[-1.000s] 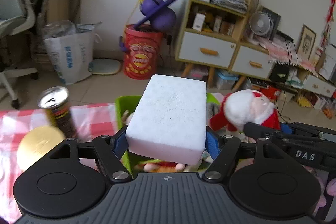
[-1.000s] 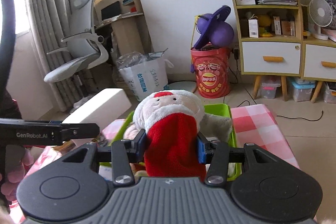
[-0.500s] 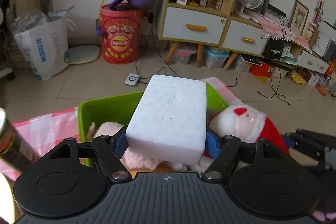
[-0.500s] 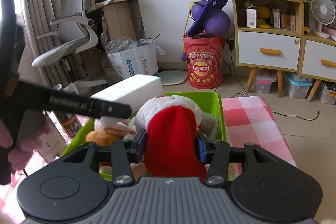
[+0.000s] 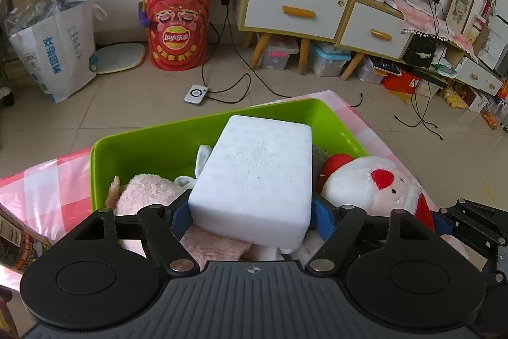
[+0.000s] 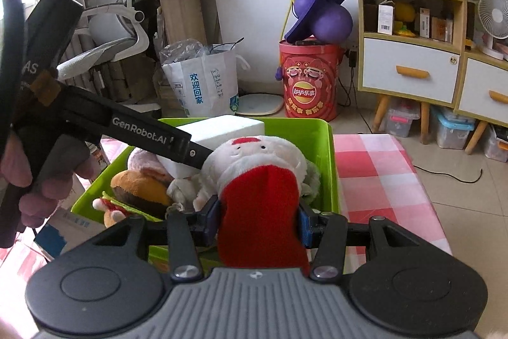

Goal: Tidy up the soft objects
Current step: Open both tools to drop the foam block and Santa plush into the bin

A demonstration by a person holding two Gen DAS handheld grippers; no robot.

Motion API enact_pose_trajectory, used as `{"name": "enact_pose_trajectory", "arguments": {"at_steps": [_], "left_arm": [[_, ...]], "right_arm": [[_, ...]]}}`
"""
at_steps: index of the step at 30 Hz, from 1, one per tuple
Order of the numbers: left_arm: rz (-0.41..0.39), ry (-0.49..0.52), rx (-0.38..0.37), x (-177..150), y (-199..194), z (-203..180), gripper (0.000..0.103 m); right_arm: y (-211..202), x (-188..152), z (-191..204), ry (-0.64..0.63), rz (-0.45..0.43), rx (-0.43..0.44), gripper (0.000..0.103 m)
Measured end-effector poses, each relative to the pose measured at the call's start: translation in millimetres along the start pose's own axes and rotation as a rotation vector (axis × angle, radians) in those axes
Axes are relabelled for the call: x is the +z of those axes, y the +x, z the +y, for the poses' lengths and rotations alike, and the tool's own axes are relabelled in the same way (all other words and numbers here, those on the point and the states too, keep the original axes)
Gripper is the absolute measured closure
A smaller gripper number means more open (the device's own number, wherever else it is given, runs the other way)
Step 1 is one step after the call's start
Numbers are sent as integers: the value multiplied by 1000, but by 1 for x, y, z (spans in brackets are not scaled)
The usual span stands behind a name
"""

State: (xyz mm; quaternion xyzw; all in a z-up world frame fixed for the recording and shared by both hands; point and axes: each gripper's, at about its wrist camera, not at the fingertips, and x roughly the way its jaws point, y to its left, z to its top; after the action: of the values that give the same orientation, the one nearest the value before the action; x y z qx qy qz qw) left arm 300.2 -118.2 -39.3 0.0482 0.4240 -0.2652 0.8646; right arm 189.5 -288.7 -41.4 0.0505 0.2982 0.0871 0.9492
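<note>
The left gripper [image 5: 250, 216] is closed on a white foam block [image 5: 257, 173], a thick rectangular slab with a grainy, faintly fuzzy top, held over the middle of the green bin [image 5: 165, 142]. The right gripper [image 6: 258, 221] is clamped on a Santa plush [image 6: 257, 180], white fluffy face and beard above a red felt body, at the bin's near right edge. Inside the bin lie a pink plush [image 5: 143, 196] and a brown-and-orange plush [image 6: 139, 186]. The bin sits on a surface covered by a pink checked cloth [image 6: 381, 173].
</note>
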Motion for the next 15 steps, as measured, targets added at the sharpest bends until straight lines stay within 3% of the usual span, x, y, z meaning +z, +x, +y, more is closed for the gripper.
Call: {"name": "enact_pose_trajectory", "arguments": {"at_steps": [4, 6, 7, 15], "left_arm": [[-12, 14, 15, 1, -5, -5, 23], [-17, 18, 21, 1, -9, -7, 21], [-21, 19, 25, 1, -11, -8, 21], [-52, 18, 52, 3, -38, -14, 19]], "right_arm": [[-4, 3, 1, 6, -4, 2, 64], [-7, 4, 1, 13, -17, -3, 49], [-10, 4, 1, 15, -22, -7, 47], [-33, 14, 2, 22, -36, -20, 40]]}}
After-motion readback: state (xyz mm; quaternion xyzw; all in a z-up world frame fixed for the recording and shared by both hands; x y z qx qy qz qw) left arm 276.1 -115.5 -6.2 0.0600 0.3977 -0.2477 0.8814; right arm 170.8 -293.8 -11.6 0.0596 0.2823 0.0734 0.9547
